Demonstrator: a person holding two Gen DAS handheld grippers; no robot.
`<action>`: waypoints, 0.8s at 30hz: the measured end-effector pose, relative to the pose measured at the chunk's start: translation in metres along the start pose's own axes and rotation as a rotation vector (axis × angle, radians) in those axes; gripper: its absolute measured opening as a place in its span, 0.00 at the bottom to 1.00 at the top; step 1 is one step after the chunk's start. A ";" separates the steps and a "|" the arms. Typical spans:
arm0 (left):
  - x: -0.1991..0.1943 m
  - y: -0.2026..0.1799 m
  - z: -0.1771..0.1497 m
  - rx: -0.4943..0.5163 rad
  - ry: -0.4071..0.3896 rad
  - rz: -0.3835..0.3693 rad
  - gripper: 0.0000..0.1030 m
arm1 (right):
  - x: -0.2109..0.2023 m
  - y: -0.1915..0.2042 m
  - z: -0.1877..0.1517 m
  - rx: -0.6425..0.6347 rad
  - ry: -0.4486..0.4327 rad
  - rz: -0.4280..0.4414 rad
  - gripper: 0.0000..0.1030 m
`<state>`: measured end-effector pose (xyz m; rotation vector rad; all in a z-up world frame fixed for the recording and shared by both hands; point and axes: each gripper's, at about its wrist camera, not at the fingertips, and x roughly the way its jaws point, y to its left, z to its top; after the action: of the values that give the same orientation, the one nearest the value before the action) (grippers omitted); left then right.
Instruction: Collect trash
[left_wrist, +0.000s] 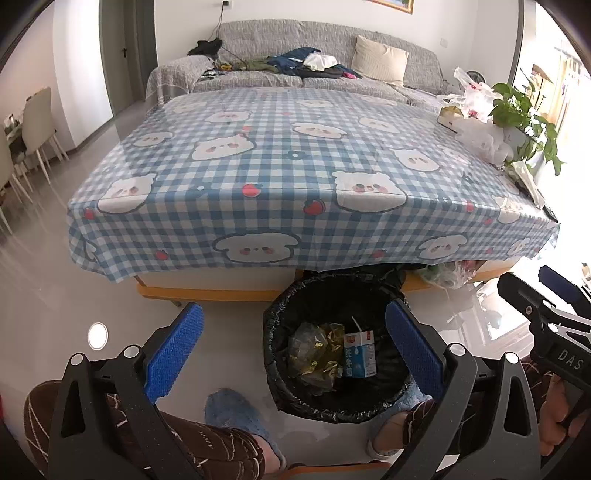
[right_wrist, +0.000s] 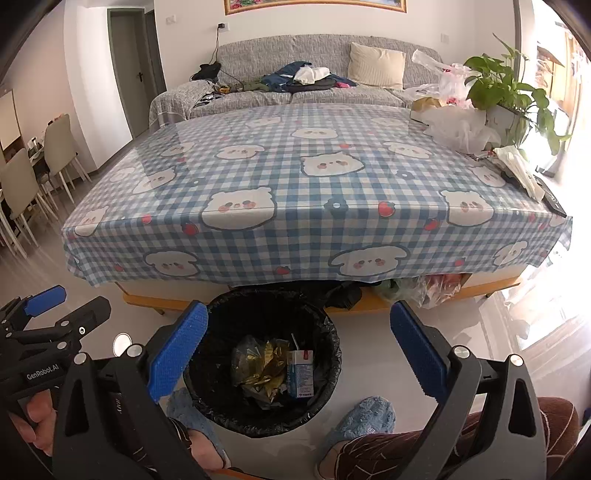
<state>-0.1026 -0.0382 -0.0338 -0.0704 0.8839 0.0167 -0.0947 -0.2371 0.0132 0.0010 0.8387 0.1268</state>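
Left wrist view: the left gripper (left_wrist: 295, 349), jaws spread and holding nothing, hangs over a round bin lined with black plastic (left_wrist: 334, 291) on the floor. Inside lie a blue-and-white milk carton (left_wrist: 359, 353) and crumpled gold foil wrappers (left_wrist: 317, 350). Beside it, the right gripper (right_wrist: 299, 345) is likewise spread, before a blue checked tablecloth (right_wrist: 295, 177).

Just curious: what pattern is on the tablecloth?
Blue-and-white check with cartoon animal faces on the tablecloth; right wrist view shows it best.
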 end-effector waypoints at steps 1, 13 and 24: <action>-0.001 0.001 0.001 0.000 -0.001 0.000 0.94 | 0.000 0.000 0.000 -0.001 -0.001 0.001 0.92; -0.006 -0.001 0.003 0.006 -0.013 -0.005 0.94 | 0.001 0.000 0.000 0.003 -0.004 0.006 0.92; -0.006 -0.002 0.003 0.004 -0.013 -0.008 0.94 | 0.001 0.000 0.001 0.004 -0.005 0.004 0.92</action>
<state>-0.1040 -0.0397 -0.0267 -0.0696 0.8711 0.0079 -0.0936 -0.2373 0.0128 0.0069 0.8340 0.1283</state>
